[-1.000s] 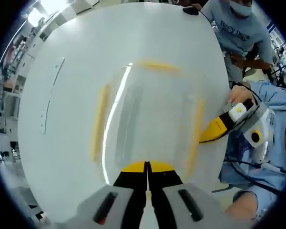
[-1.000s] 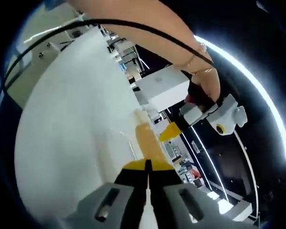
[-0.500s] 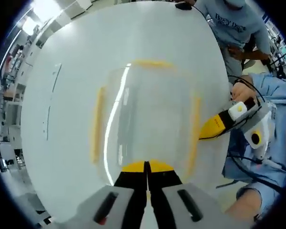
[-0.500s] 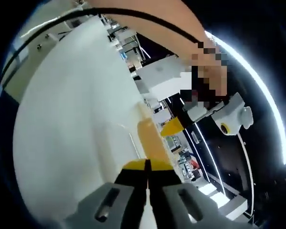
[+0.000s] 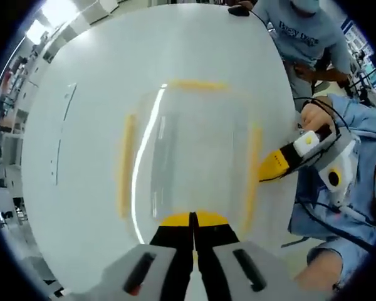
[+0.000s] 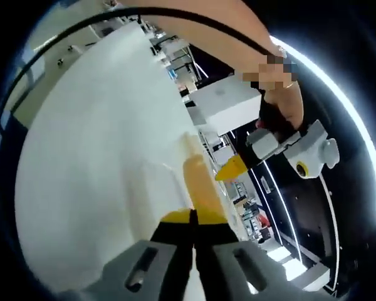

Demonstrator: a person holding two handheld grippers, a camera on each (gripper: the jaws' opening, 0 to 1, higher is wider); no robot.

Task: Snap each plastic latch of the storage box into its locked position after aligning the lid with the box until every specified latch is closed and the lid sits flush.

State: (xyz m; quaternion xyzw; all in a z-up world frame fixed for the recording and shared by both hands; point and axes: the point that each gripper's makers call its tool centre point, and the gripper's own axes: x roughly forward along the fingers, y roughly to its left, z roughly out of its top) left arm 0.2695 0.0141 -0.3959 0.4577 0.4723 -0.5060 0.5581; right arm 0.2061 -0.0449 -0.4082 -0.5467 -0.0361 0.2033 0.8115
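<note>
Surface [image 5: 81, 75]: white, carrying clear storage box [image 5: 188, 157].
Box: long axis seemingly running away from left gripper [image 5: 193, 227]; yellow latches [image 5: 125, 164] along edges.
Left gripper: clenched, empty.
Right gripper [image 6: 193, 221]: clenched, empty.

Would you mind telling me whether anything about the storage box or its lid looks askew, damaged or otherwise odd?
Nothing stands out. In the left gripper view the clear storage box sits square on the white table, with its yellow latches on all four sides. The left gripper is shut at the near latch, the right gripper at the side latch. The picture is too blurred to judge flushness.
</note>
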